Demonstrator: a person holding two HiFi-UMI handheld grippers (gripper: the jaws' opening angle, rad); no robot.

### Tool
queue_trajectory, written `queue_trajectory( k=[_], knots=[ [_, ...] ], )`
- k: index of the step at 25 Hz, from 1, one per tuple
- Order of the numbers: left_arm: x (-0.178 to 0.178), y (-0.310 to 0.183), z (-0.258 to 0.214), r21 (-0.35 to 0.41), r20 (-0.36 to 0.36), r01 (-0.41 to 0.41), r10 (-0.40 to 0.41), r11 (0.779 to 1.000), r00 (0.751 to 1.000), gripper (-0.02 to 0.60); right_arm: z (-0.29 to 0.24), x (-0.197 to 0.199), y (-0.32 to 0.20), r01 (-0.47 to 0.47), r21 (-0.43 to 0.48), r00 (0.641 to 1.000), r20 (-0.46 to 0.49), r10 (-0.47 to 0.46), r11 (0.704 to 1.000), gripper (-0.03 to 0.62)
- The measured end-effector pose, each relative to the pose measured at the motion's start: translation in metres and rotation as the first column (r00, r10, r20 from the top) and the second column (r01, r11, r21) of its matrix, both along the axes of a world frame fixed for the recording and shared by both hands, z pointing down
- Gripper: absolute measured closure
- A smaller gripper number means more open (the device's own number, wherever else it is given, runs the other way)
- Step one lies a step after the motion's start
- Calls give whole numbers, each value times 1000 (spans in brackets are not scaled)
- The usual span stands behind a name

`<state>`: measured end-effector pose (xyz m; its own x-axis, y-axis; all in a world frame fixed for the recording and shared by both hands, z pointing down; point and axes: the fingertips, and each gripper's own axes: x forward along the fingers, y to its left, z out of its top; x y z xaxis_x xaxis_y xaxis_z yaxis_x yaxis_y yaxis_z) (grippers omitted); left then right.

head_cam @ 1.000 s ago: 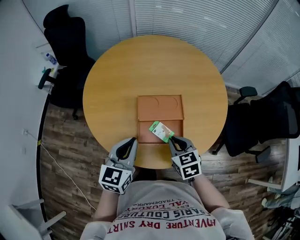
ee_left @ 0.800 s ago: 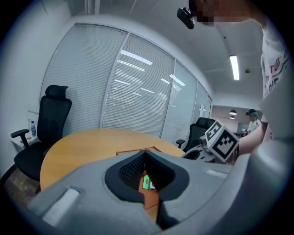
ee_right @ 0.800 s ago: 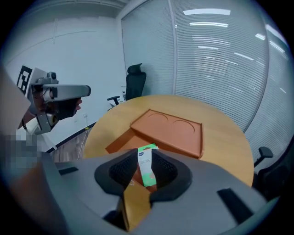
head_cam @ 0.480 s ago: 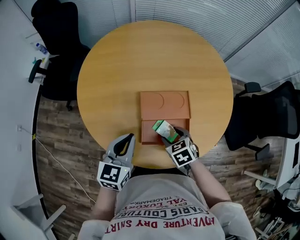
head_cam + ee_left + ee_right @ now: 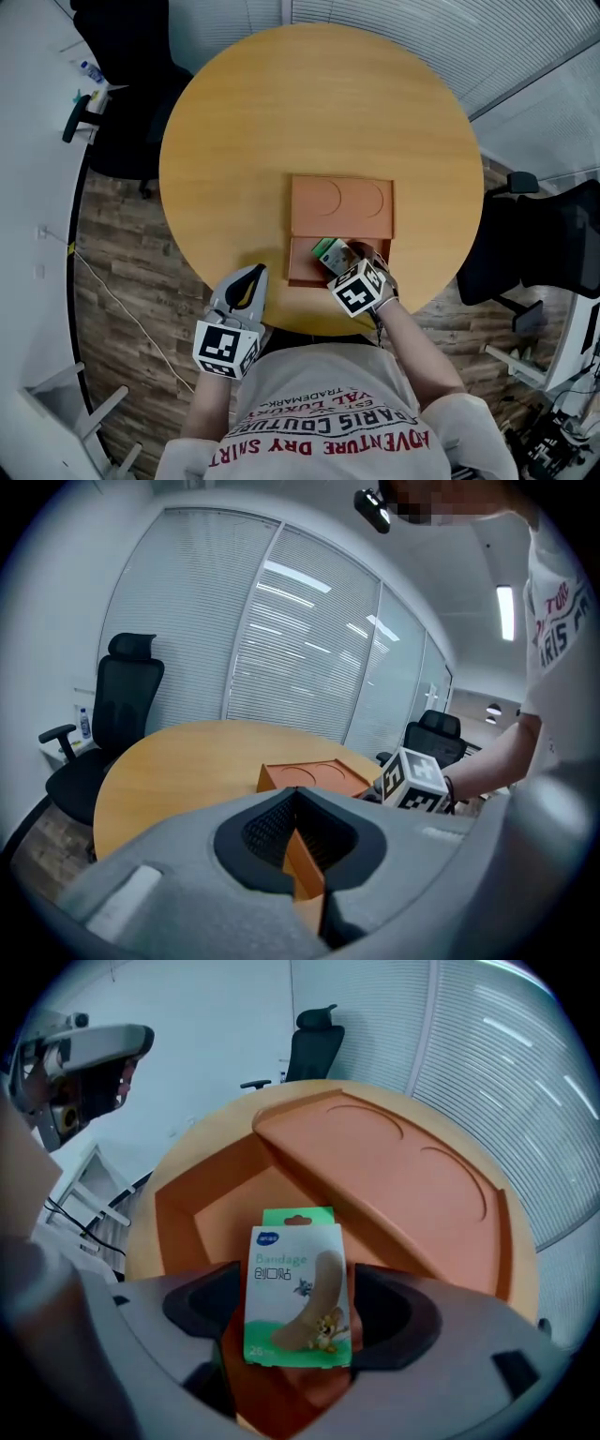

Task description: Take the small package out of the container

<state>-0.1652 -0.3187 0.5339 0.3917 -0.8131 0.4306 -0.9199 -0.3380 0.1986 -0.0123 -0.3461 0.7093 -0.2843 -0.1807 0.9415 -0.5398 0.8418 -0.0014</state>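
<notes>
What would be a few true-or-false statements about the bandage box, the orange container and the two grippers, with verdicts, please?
1. The bandage box stands between the jaws of the right gripper. True.
2. The right gripper is shut. False: its jaws have just been opening and stand wide, not pressing the box.
3. The left gripper grips the orange container. False: its jaws are together, apart from it.
4. The container's raised part bears two round impressions. True.
5. The table is square. False: round.
</notes>
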Motion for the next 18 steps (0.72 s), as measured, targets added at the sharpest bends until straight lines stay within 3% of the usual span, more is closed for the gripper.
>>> queue_trajectory(
  k=[4,12,18],
  knots=[
    [0,-2,5,-10,-2,8,-8,1000,1000,569,9,-2,-3,12,-18,999,-33,-13,1000,207],
    [25,5,15,-40,-23,18,-19,999,1000,569,12,-2,-3,28,-11,1000,10,-28,1000,198],
    [35,9,5,-34,-39,46,-48,998,998,569,10,2,-3,65,-9,998,9,-65,998,235]
  ],
)
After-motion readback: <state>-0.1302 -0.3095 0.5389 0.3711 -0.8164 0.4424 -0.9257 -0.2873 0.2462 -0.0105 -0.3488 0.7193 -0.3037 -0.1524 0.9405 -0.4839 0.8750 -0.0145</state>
